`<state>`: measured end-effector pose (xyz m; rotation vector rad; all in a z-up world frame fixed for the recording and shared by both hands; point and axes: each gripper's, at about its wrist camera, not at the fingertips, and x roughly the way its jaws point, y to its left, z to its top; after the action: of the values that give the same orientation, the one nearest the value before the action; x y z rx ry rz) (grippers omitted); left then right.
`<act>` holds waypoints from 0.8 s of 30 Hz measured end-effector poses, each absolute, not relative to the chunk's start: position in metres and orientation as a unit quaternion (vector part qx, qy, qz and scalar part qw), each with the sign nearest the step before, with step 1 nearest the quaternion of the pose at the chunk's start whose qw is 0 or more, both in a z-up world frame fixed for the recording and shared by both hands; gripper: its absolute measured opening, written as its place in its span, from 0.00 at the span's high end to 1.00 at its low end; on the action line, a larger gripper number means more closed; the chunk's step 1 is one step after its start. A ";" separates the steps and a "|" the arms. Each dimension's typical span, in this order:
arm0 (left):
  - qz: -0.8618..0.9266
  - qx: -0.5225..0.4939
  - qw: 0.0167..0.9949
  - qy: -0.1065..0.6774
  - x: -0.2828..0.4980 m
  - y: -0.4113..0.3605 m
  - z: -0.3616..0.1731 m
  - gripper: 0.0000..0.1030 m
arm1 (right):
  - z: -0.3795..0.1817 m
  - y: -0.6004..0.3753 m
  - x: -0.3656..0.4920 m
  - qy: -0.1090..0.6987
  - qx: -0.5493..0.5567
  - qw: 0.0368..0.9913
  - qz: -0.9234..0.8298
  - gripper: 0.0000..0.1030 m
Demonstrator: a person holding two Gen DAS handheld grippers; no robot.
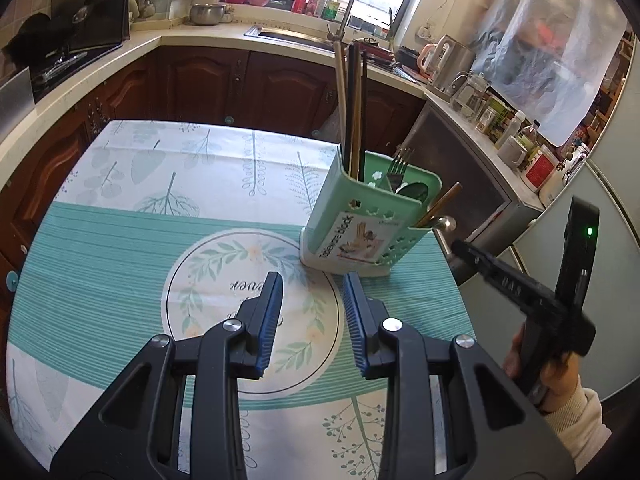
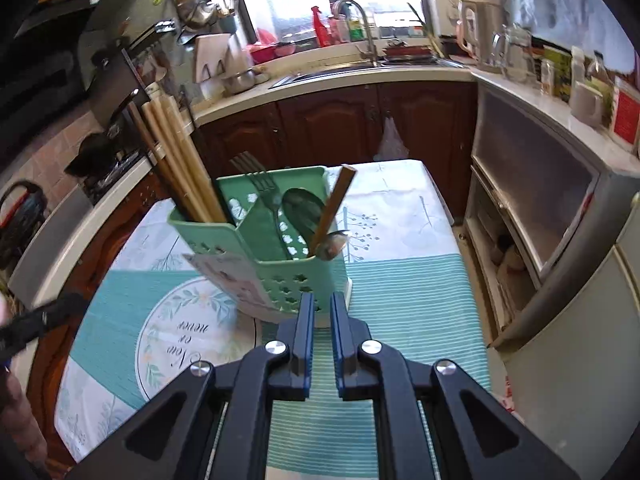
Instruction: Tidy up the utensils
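A green plastic utensil holder (image 1: 360, 228) stands on the table's right side, also in the right wrist view (image 2: 272, 268). It holds long chopsticks (image 1: 352, 108), a fork (image 1: 398, 170), a metal spoon (image 1: 414, 192) and a wooden-handled utensil (image 1: 438, 210). In the right wrist view I see the chopsticks (image 2: 176, 160), fork (image 2: 260, 188), spoon (image 2: 304, 208) and wooden handle (image 2: 334, 208). My left gripper (image 1: 312, 292) is open and empty above the tablecloth, in front of the holder. My right gripper (image 2: 321, 312) is slightly open and empty, just in front of the holder's base.
The table wears a teal and white leaf-print cloth (image 1: 120, 240). A counter with a sink (image 1: 288, 36) and dark cabinets runs behind. A kettle, jars and bottles (image 1: 504, 120) line the right counter. A stove and pan (image 1: 72, 40) stand at left.
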<state>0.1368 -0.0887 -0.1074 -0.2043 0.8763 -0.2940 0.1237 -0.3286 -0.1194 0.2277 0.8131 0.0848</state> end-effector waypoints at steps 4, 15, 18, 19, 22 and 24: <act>-0.131 -0.112 0.884 0.434 0.140 -0.082 -0.118 0.73 | -0.123 -0.341 0.135 0.385 0.149 0.910 0.036 0.92; -0.120 -0.113 0.884 0.438 0.147 -0.078 -0.121 0.73 | -0.105 -0.329 0.161 0.337 0.167 0.923 0.083 0.92; -0.113 -0.103 0.887 0.436 0.145 -0.079 -0.117 0.73 | -0.099 -0.318 0.162 0.344 0.148 0.924 0.082 0.89; -0.110 -0.099 0.889 0.434 0.144 -0.079 -0.115 0.73 | -0.098 -0.315 0.162 0.349 0.143 0.923 0.082 0.87; -0.105 -0.088 0.895 0.426 0.138 -0.079 -0.107 0.62 | -0.089 -0.303 0.150 0.353 0.131 0.922 0.091 0.83; -0.101 -0.084 0.900 0.416 0.132 -0.077 -0.098 0.50 | -0.083 -0.297 0.139 0.350 0.126 0.924 0.094 0.83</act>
<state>0.1320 -0.0773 -0.0985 -0.1729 0.8612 -0.2089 0.1389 -0.2968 -0.0830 0.2592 0.7176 0.1939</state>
